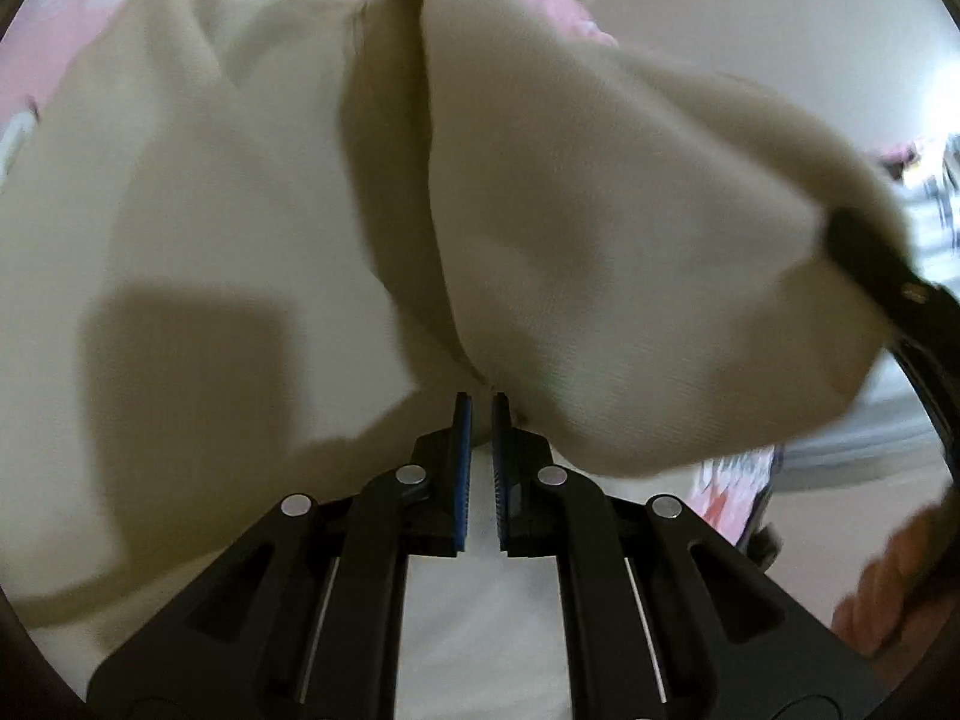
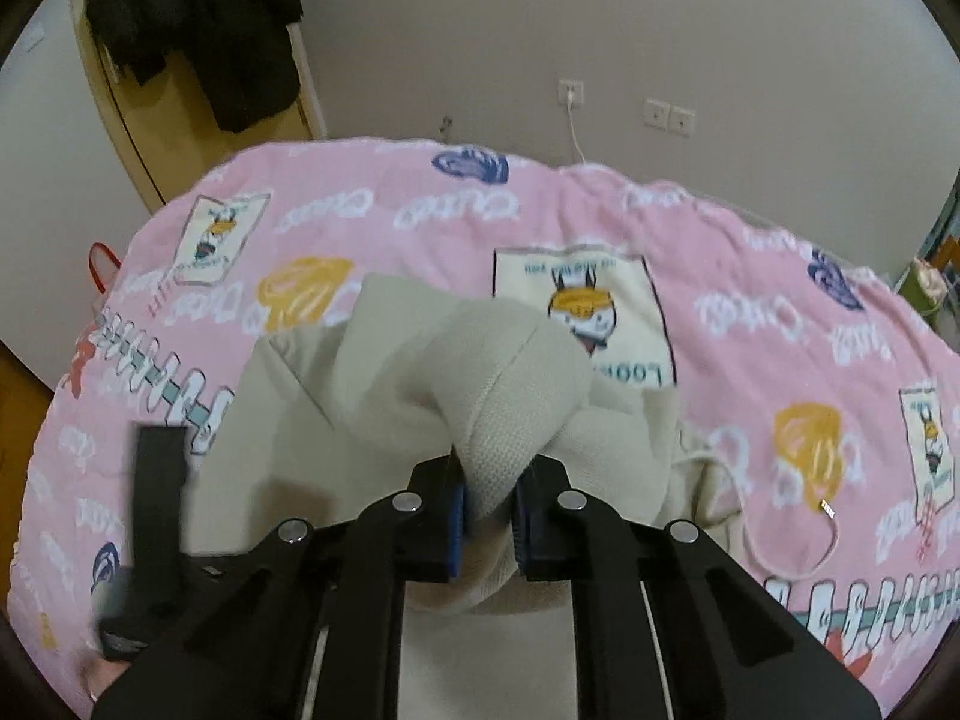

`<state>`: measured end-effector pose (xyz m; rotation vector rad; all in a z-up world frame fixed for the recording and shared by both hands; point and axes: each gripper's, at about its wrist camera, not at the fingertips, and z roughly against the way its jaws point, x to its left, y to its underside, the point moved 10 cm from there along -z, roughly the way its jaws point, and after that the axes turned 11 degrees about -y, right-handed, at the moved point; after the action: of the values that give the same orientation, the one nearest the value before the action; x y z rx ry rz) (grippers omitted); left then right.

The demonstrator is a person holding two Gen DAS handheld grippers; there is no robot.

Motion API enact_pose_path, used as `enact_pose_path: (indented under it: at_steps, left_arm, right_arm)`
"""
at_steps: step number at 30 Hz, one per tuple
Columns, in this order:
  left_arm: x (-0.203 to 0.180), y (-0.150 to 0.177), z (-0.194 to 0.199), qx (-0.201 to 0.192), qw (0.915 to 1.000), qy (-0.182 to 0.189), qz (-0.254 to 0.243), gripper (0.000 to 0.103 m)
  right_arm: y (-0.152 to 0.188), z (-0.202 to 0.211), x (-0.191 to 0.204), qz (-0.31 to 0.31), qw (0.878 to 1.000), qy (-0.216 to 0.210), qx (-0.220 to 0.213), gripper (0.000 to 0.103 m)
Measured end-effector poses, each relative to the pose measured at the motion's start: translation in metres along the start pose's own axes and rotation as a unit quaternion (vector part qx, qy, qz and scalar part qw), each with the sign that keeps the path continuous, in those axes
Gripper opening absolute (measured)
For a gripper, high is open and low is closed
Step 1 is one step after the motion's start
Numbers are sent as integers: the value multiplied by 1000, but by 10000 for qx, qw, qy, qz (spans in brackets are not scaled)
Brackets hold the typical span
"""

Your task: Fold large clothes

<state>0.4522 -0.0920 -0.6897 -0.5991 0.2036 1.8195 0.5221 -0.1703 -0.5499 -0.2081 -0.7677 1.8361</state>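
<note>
While both grippers tilt down over the pink bedspread [image 2: 420, 222], my right gripper [image 2: 487, 510] pinches the cream garment [image 2: 516, 396]; my left gripper [image 1: 482, 456] clamps its edge.

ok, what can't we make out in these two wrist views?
- Left wrist view: the pink cartoon-print bedspread is mostly covered by the cream knit garment.
- Left wrist view: the right gripper is blurred and cut off by the edge.
- Right wrist view: the garment's full shape; the right gripper's frame hides its near part.
</note>
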Motion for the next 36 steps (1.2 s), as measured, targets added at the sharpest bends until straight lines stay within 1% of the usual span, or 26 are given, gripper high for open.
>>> enact_pose_path:
  at_steps: [2,3,5,6,9,10,12,14,16,19,22,24,26,27,28,29,30,32,33,35,36]
  left_arm:
    - [2,-3,-9,65,9983,232,531,6]
    - [3,-6,-12,70,9969,313,713,6]
    - [7,-15,-20,28,9941,355,1023,6]
    - [8,-18,-24,17,9938,350,1057,6]
    - [12,-21,-33,78,9945,379,972,6]
    - [14,-20,-31,102,9946,457,922,6]
    - [20,-14,-23,96,9962,458,729,6]
    - [28,-6,-7,65,9976,507,470,6]
    - [40,2,10,11,9977,555,399,6]
    - [65,12,37,-119,9986,386,339,6]
    - [88,17,66,-304,9984,245,406,6]
    - [94,15,86,-470,9977,223,443,6]
    - [88,10,100,-589,9975,168,340,6]
    - [80,8,111,-695,9973,166,149,6]
    - [69,6,119,-751,9971,45,-113,7]
    - [58,4,123,-772,9964,-53,-353,7]
    - [54,20,129,-775,9957,-93,-492,7]
    - [34,21,132,-810,9937,-195,-750,7]
    - [36,19,133,-790,9930,-248,-841,7]
    - [26,20,120,-586,9909,-463,-1119,7]
    - [22,4,104,-466,9906,-538,-1169,7]
  right_arm:
    - [0,3,4,134,9998,-97,-62,12]
    - [3,7,8,279,9995,-103,-116,12]
    - [15,13,14,441,9986,-215,-181,12]
    - [23,16,16,456,9983,-287,-207,12]
    - [55,21,23,613,9974,-336,-193,12]
    - [67,21,25,628,9973,-360,-144,12]
    - [98,20,31,599,9967,-541,-18,12]
    - [124,18,39,701,9959,-563,95,12]
    - [151,16,47,712,9954,-617,201,12]
    - [179,12,60,775,9940,-697,346,12]
    - [199,4,63,809,9936,-611,496,13]
    - [206,1,62,764,9937,-570,596,17]
    - [208,6,59,662,9950,-486,563,33]
    - [207,12,56,527,9963,-488,482,56]
    - [203,24,51,289,9978,-524,301,72]
    - [200,32,47,139,9984,-520,192,73]
    - [196,43,38,-53,9989,-456,86,72]
    - [186,62,16,-438,9985,-279,-188,73]
    - [182,69,5,-657,9971,-255,-284,74]
    - [177,74,-20,-1192,9916,-251,-431,75]
    - [174,73,-34,-1490,9874,-240,-476,75]
